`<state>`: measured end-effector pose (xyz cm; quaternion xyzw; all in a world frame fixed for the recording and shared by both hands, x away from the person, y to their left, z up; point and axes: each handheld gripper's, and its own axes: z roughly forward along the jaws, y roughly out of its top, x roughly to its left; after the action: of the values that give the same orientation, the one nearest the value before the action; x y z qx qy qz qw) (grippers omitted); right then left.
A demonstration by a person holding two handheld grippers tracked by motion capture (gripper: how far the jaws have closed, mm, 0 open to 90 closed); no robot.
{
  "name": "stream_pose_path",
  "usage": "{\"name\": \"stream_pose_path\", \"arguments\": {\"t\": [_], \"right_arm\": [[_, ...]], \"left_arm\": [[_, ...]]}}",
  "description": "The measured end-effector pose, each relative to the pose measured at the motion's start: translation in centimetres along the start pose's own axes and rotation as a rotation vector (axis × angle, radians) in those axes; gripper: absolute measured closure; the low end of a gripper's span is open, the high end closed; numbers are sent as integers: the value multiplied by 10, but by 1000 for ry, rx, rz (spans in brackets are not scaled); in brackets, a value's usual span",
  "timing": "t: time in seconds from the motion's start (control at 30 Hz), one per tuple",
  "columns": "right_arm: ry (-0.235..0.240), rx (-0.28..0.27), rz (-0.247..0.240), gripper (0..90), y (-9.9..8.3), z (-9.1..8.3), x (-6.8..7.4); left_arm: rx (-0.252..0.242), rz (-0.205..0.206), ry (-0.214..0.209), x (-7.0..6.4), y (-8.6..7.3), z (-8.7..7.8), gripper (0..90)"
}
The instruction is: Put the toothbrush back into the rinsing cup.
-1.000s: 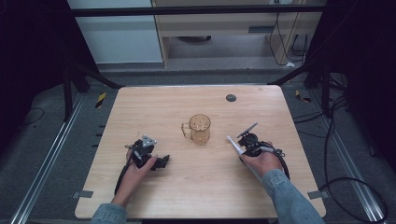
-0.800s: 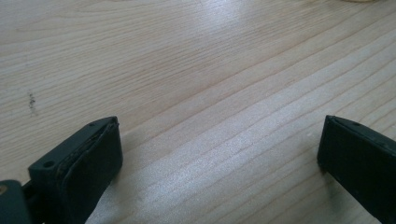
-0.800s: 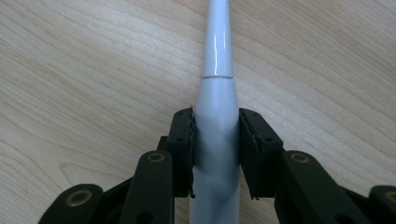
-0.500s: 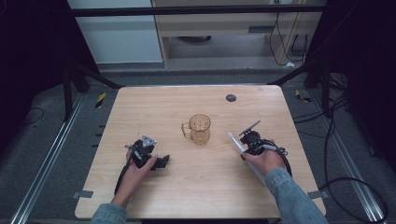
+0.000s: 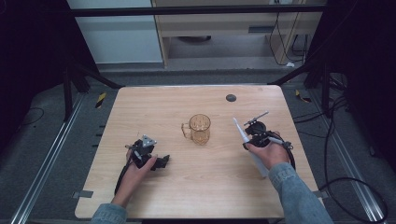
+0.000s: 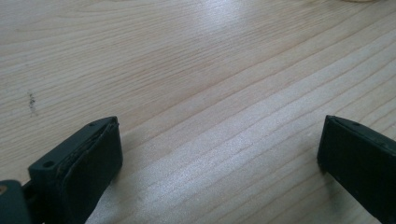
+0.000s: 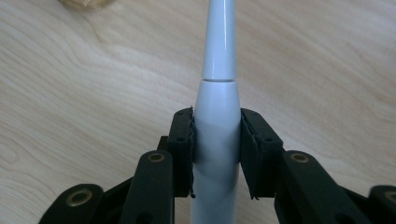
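An amber glass mug (image 5: 200, 129) stands at the middle of the wooden table (image 5: 154, 107), handle to its left. My right gripper (image 5: 249, 138) is shut on a white tapered handle, like an electric toothbrush (image 5: 239, 128), to the right of the mug. In the right gripper view the pads (image 7: 182, 149) clamp the toothbrush (image 7: 219, 56) on both sides, my right gripper (image 7: 215, 116) points past the mug's base (image 7: 86, 3), and the tip runs out of view. My left gripper (image 5: 161, 162) rests open on the table at front left; my left gripper (image 6: 219, 140) holds nothing.
A small black round disc (image 5: 230, 97) lies near the table's far edge. Cables (image 5: 355, 182) trail on the floor to the right. Bare wood lies between the mug and both hands.
My right gripper has lifted and shifted slightly away and right with the white toothbrush in it. The left hand and the mug have not moved.
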<state>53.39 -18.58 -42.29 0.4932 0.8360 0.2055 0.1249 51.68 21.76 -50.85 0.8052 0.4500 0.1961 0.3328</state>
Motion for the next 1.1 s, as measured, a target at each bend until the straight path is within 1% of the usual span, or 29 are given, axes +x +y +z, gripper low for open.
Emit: {"name": "stream_pose_path", "arguments": {"t": [0.03, 0.07, 0.1, 0.13, 0.27, 0.4, 0.43, 0.47, 0.5, 0.53, 0.63, 0.97, 1.03, 1.1], "right_arm": [[-5, -25, 7, 673, 3, -3, -1], [-5, -25, 7, 673, 3, -3, -1], [0, -55, 13, 673, 5, -6, -3], [0, -55, 13, 673, 5, -6, -3], [-3, -105, 17, 673, 10, -13, -6], [6, -160, 27, 673, 16, -20, -8], [5, -182, 28, 673, 20, -23, -9], [5, -182, 28, 673, 20, -23, -9], [1, -208, 30, 673, 23, -25, -9], [1, -208, 30, 673, 23, -25, -9], [4, -233, 41, 672, 28, -28, -10], [-11, -292, 40, 672, 38, -32, -11], [-4, -311, 43, 673, 41, -32, -12], [-4, -316, 45, 673, 42, -32, -12]], "left_arm": [[0, 0, 0, 0, 0, 0, 0], [0, 0, 0, 0, 0, 0, 0], [0, 0, 0, 0, 0, 0, 0], [0, 0, 0, 0, 0, 0, 0], [0, 0, 0, 0, 0, 0, 0], [0, 0, 0, 0, 0, 0, 0], [0, 0, 0, 0, 0, 0, 0], [0, 0, 0, 0, 0, 0, 0], [0, 0, 0, 0, 0, 0, 0], [0, 0, 0, 0, 0, 0, 0], [0, 0, 0, 0, 0, 0, 0], [0, 0, 0, 0, 0, 0, 0], [0, 0, 0, 0, 0, 0, 0], [0, 0, 0, 0, 0, 0, 0]]}}
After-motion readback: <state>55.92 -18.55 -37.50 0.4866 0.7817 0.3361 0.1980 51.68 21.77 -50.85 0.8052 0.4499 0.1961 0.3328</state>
